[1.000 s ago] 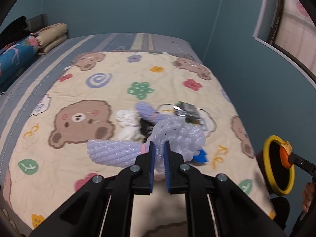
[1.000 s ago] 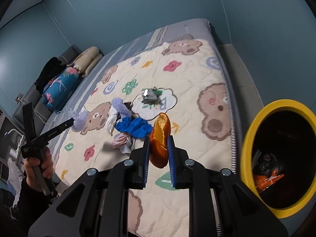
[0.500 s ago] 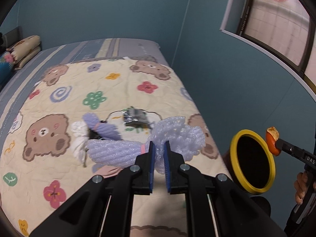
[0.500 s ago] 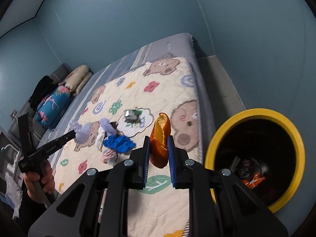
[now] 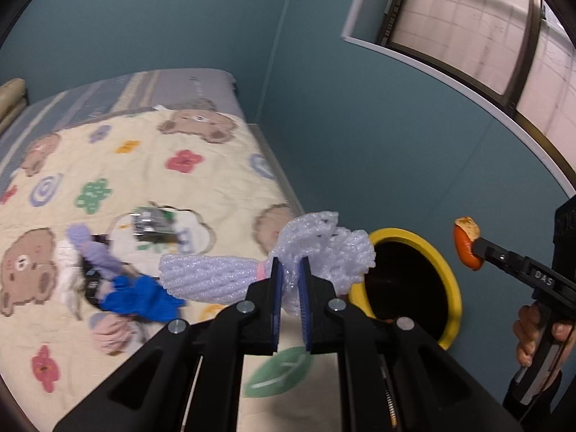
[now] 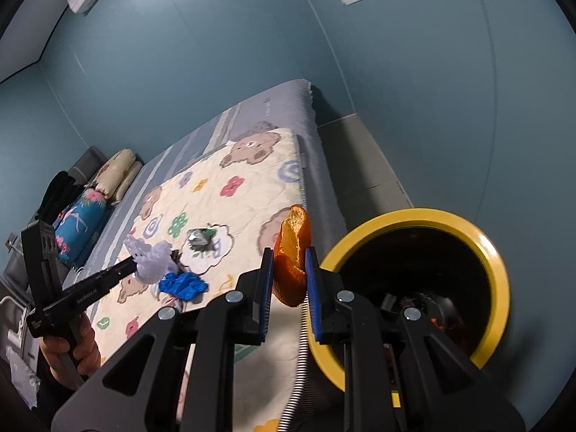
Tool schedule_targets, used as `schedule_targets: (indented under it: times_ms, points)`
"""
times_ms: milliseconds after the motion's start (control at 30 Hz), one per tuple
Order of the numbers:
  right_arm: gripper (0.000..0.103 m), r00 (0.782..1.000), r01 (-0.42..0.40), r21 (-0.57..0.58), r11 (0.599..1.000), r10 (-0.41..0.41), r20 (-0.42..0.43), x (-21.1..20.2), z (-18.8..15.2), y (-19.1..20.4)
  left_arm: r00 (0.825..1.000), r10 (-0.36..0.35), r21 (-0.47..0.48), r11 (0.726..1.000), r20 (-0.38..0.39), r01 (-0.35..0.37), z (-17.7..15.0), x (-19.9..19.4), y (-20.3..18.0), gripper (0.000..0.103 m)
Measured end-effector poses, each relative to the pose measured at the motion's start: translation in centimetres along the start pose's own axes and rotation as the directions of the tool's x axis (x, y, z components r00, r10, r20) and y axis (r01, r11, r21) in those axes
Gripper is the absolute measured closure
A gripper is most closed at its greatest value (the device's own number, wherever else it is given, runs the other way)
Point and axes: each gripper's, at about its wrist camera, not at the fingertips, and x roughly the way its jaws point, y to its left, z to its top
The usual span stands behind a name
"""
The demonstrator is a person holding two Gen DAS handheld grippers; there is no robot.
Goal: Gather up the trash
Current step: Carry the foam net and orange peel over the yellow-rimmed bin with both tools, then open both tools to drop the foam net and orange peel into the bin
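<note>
Claw-wise you're loaded on both sides: your left claw (image 5: 289, 288) is clamped shut on a wad of white foam wrap (image 5: 288, 262), and your right claw (image 6: 288, 277) is pinched on a piece of orange peel (image 6: 292, 259). Step in hand reads as carry-to-bin, neither piece dropped yet. Both claws tip downward and forward, each hand gripping its handle low at the frame edge; the left hand (image 6: 75, 345) shows in the right view, the right hand (image 5: 540, 334) in the left view. Just beyond the peel sits the yellow-rimmed bin (image 6: 500, 262), on the floor beside the bed (image 6: 288, 108), trash already inside. Next move, I'd judge: bring each claw over the mouth, then open; the peel looks closer, so it probably goes first. Foam is light and bulky, may cling to the pads. Farther back on the quilt (image 5: 216, 180): blue crumpled item (image 5: 144, 297), silver wrapper (image 5: 153, 223), purple piece (image 5: 93, 248), all left to collect.
</note>
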Motion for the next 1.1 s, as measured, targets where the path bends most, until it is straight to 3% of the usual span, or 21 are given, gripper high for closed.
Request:
schedule_targets:
  times_ms: [467,633,1100]
  points:
    - [0.086,0.998,0.057,0.100,0.993,-0.058,0.006,0.3,0.1,-6.1,0.988,-0.135,0.064,0.988,-0.077,0.140,-0.6,5.8,-8.4,0.095]
    - [0.085,0.997,0.076,0.141,0.987,-0.076,-0.010,1.6,-0.2,-8.0,0.988,-0.128,0.090,0.987,-0.092,0.136,-0.9,7.6,-10.2,0.094]
    - [0.083,0.990,0.137,0.271,0.953,-0.126,-0.058,4.9,-1.6,-14.5,0.964,-0.171,0.107,0.975,-0.203,0.196,-3.7,14.0,-13.8,0.093]
